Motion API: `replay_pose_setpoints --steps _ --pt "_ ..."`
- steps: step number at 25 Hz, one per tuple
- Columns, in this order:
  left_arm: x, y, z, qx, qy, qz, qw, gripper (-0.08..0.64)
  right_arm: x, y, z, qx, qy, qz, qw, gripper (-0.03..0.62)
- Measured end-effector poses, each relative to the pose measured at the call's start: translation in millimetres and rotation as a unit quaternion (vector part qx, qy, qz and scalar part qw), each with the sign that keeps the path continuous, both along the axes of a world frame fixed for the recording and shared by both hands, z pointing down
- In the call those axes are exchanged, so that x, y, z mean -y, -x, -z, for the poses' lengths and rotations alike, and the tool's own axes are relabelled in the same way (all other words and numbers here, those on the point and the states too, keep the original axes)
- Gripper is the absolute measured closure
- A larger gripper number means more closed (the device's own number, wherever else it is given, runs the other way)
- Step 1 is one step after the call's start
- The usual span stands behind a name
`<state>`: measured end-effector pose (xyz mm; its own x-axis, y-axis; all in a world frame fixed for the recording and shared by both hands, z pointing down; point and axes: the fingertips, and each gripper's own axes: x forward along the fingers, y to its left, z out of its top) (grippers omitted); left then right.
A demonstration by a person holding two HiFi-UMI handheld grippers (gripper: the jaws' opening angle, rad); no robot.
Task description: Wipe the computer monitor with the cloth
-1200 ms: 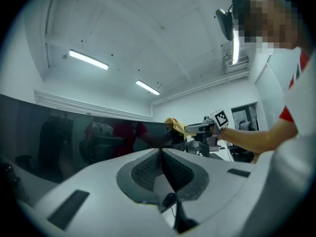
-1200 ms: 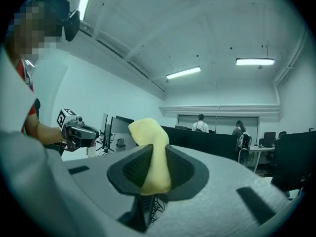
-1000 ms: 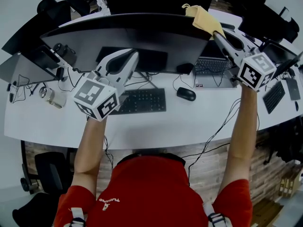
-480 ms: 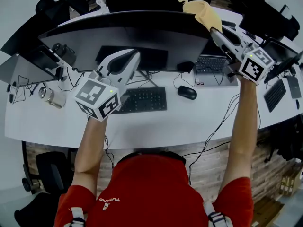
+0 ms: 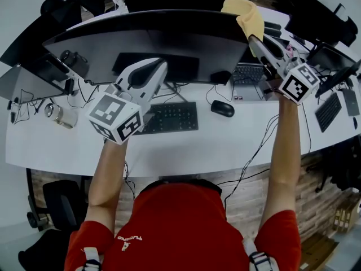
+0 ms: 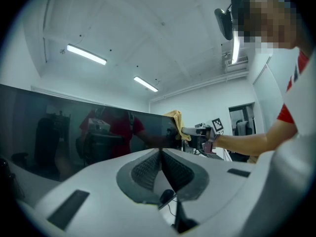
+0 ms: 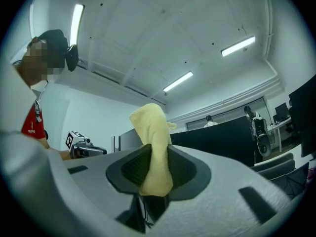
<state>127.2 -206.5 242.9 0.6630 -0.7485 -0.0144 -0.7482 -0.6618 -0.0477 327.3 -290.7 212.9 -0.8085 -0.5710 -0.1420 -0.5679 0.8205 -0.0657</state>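
A: Since a second ago, the right tongs (image 5: pixel 254 38) and the cloth (image 5: pixel 243 13) have been shifted up and back. The cloth is now seen at the top right corner of the monitor (image 5: pixel 146 44). The left tongs (image 5: pixel 159 65) have not been moved.
B: Right tongs state?
A: Being closed at this moment, with the yellow cloth pinched between the pads. A fold is bunched above the tips and a short tail is hung below them, as seen in the right gripper view.
B: Contact with the screen?
A: The cloth is laid against the top edge at the right end. Whether the glass itself is touched cannot be told.
B: Left?
A: Pressed together, nothing held. They are raised in front of the lower middle of the monitor, above the keyboard (image 5: pixel 169 119). In the left gripper view the dark screen is seen ahead of the tips, with reflections on it.
B: Rest of the worktop (image 5: pixel 197 145)?
A: A mouse (image 5: pixel 222 108) is laid just right of the keyboard. A laptop (image 5: pixel 251 78) is set behind it, below the right tongs. Cables are run across the white surface.
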Motion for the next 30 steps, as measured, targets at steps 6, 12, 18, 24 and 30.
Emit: replay_pose_setpoints --steps 6,12,18,24,30 --pt "-0.5 -1.4 -5.3 0.005 0.005 0.0 1.0 0.545 2.1 -0.7 -21.5 0.001 0.011 -0.005 1.0 0.486" --pt "-2.2 -2.7 -4.2 0.005 0.002 0.002 1.0 0.545 3.8 1.5 -49.3 -0.037 0.015 -0.011 0.999 0.483" --pt "-2.1 -6.3 -8.5 0.001 0.003 0.003 1.0 0.545 6.1 1.6 -88.7 -0.083 0.028 -0.019 0.996 0.483" --pt "-1.4 -9.6 -12.0 -0.004 -0.001 0.007 1.0 0.545 8.0 0.4 -124.9 -0.1 0.048 -0.027 0.993 0.486" --pt "-1.7 -12.6 -20.1 -0.004 0.007 0.013 0.9999 0.545 9.6 -1.4 -161.1 -0.102 0.076 -0.023 0.992 0.492"
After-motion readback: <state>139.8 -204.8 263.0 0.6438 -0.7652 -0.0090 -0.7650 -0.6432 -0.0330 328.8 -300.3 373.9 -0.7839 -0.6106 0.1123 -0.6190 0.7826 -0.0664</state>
